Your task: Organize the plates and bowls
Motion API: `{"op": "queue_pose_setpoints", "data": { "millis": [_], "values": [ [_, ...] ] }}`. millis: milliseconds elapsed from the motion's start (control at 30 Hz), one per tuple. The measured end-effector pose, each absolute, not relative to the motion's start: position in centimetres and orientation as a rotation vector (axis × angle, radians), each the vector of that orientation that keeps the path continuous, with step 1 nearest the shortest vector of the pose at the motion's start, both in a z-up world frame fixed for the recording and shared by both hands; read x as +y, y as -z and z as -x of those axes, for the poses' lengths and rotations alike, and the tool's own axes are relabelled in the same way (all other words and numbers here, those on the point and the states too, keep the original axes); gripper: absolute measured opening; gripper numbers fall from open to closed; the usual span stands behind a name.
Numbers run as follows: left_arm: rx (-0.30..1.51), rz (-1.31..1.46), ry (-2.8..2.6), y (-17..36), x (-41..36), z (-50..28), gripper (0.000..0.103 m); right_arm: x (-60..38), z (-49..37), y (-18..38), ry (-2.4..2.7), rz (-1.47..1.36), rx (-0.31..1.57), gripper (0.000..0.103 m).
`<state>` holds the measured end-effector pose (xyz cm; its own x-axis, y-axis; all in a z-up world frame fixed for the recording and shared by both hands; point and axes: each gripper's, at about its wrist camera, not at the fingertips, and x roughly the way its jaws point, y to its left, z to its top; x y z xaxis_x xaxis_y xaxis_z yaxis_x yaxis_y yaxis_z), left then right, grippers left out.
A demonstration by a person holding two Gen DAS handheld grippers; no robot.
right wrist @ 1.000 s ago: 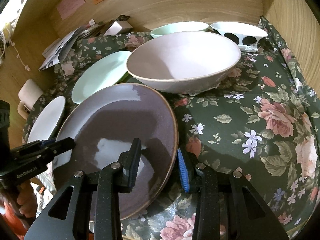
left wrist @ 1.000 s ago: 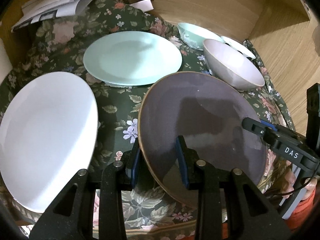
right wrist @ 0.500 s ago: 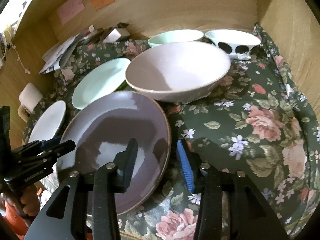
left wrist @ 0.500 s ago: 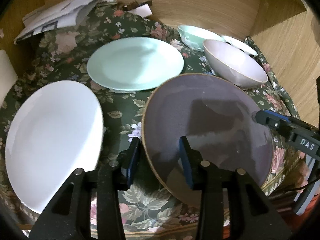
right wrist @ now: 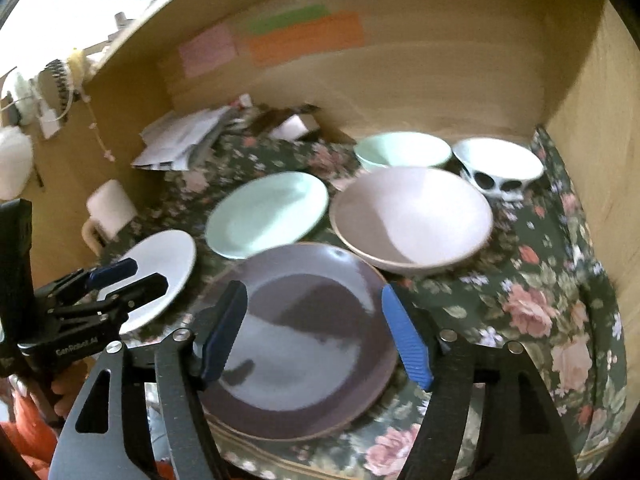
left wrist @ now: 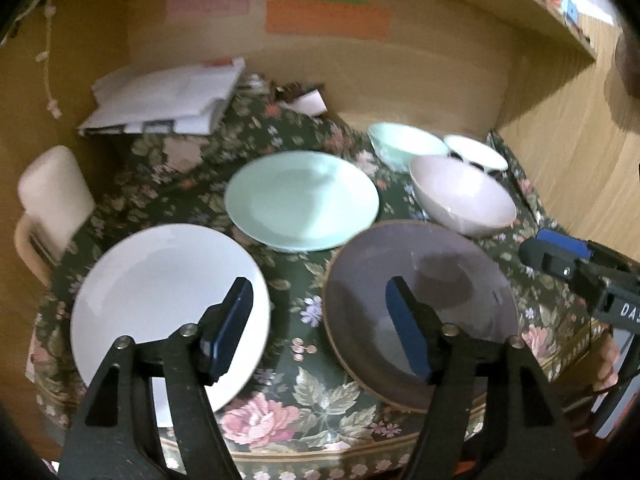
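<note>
Purple-grey plate [right wrist: 304, 340] lies flat, thin brown rim.

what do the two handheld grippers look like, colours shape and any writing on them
Both are black plastic two-finger clamps with triangular cut-outs in the arms and silver pivot pins. The left gripper and right gripper each carry ribbed blue pads on the fingertips. White lettering is printed on the bodies: "DAS" shows on the right one, "GenRobot.AI" on the left. An orange-red sleeve appears near the left one.
</note>
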<state>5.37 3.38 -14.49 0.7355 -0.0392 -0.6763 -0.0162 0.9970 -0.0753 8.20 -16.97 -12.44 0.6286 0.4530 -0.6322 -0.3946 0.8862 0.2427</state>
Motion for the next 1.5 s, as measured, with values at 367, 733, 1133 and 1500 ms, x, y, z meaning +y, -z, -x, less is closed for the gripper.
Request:
{"op": "queue_pose_setpoints", "data": {
  "millis": [367,733,1133,1500],
  "values": [
    [0.681,0.133,-0.088,12.7,8.0,-3.0,0.084,-11.1,-8.3,11.4,-0.598,-0.016,0.710,0.078],
    [0.724,0.180,-0.247,14.8,14.4,-1.5,0.087,-5.5,-10.0,13.3,-0.694,0.028,0.782,0.083],
    [0.805,0.241,-0.315,18.4,18.8,-1.9,0.085,-1.2,-12.7,16.2,-0.744,0.058,0.915,0.083],
    [0.869,0.326,-0.343,20.2,21.9,-2.1,0.056,2.3,-14.6,19.2,-0.807,0.082,1.048,0.049]
  ]
}}
